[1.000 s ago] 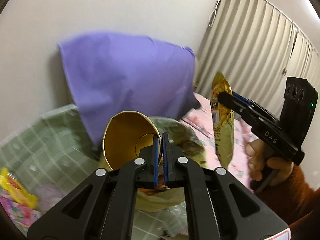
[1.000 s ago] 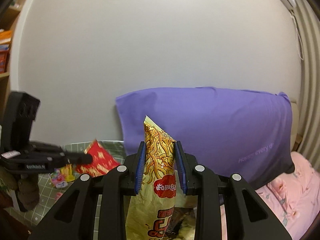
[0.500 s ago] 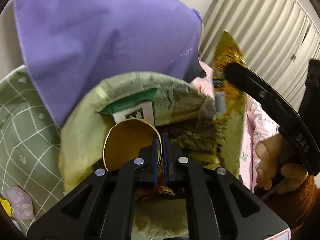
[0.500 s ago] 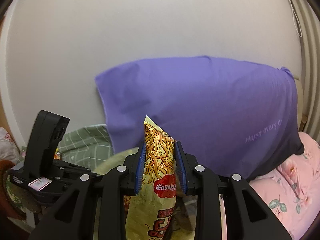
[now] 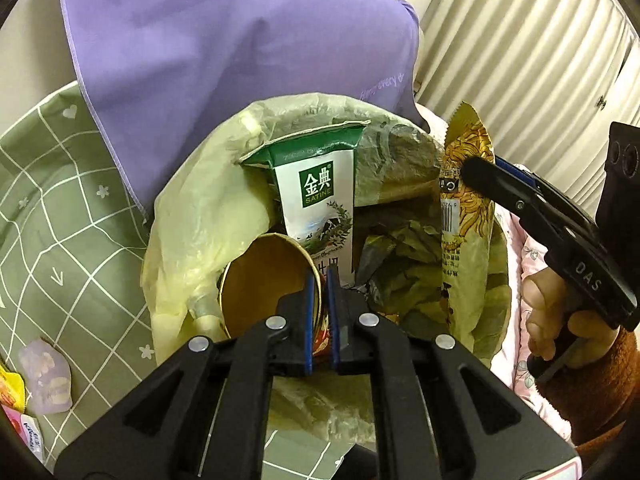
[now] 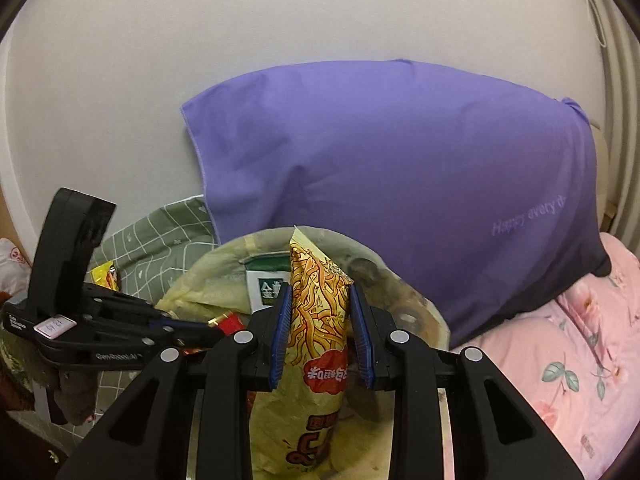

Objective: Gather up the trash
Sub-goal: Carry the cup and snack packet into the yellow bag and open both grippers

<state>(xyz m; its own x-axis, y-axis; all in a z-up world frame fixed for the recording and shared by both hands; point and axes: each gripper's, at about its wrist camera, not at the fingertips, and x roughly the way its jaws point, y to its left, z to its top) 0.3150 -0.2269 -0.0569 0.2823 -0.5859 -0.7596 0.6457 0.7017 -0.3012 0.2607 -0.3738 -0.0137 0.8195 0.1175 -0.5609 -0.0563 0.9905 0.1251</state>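
Note:
My left gripper (image 5: 320, 292) is shut on the rim of a paper cup (image 5: 260, 280) with a gold inside and red outside, held over the open bin lined with a yellow-green bag (image 5: 192, 216). A green-and-white milk carton (image 5: 316, 192) stands inside the bin. My right gripper (image 6: 320, 320) is shut on a golden noodle snack bag (image 6: 320, 320), which hangs over the bin's right side (image 5: 464, 216). The left gripper (image 6: 192, 326) also shows in the right wrist view over the bin (image 6: 212, 276).
A purple pillow (image 5: 224, 40) leans on the wall behind the bin. A green checked sheet (image 5: 48, 208) carries small wrappers (image 5: 44, 376) at the left. A pink floral quilt (image 6: 560, 360) lies at the right, curtains (image 5: 520, 40) beyond.
Both grippers have moved forward and down over the bin with their loads. The bin's inside and the milk carton have come into view.

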